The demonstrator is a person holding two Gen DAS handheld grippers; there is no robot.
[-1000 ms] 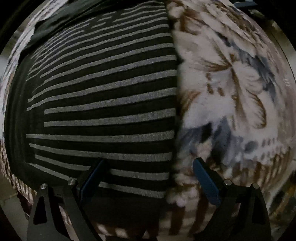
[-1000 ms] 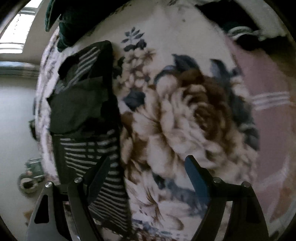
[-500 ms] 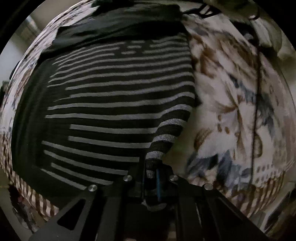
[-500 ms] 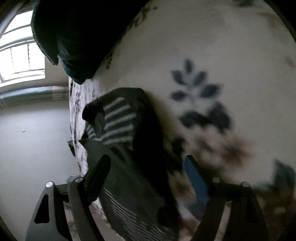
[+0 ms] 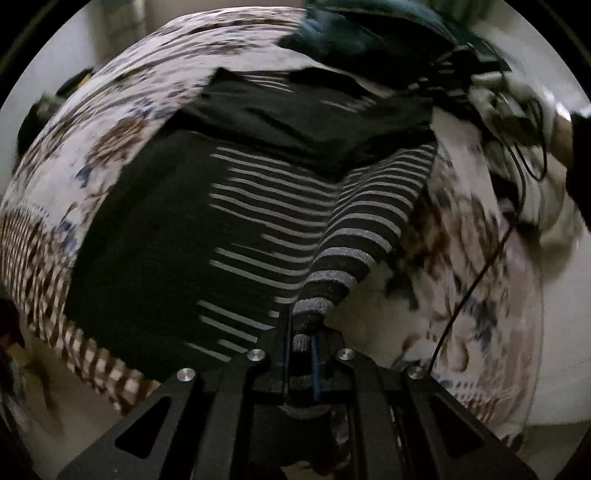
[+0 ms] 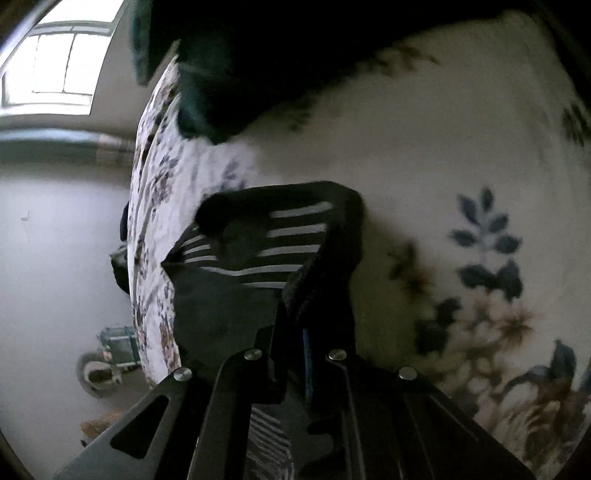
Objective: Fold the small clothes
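Left wrist view: the left claw (image 5: 301, 354) is pressed together on a striped edge of the black garment (image 5: 177, 236), with the fabric pinched between its blue pads. From the pinch, the gripped edge rises as a narrow striped ridge toward the upper right. The rest of the garment lies spread on the floral blanket (image 5: 461, 258) that covers the bed, black on the left and grey-striped in the middle. A plain dark panel of the same garment lies folded across its far end. A dark teal cloth (image 5: 332, 29) sits beyond it at the top of the frame. At upper right, a gloved hand (image 5: 517, 99) grips a dark device, probably the other claw's handle, though motion blur prevents confirmation. A thin black cable (image 5: 476, 273) hangs from that area across the blanket.

Right wrist view: the right claw (image 6: 295, 343) is pressed together on a dark edge of the black garment (image 6: 258, 258). The pinched fabric stands up in a fold just ahead of the fingers. The garment's far corner lies near the left edge of the bed, on the floral blanket (image 6: 443, 166). The dark teal cloth (image 6: 229, 66) fills the top of the frame. A bright window (image 6: 55, 62) and pale floor (image 6: 55, 258) appear at left.
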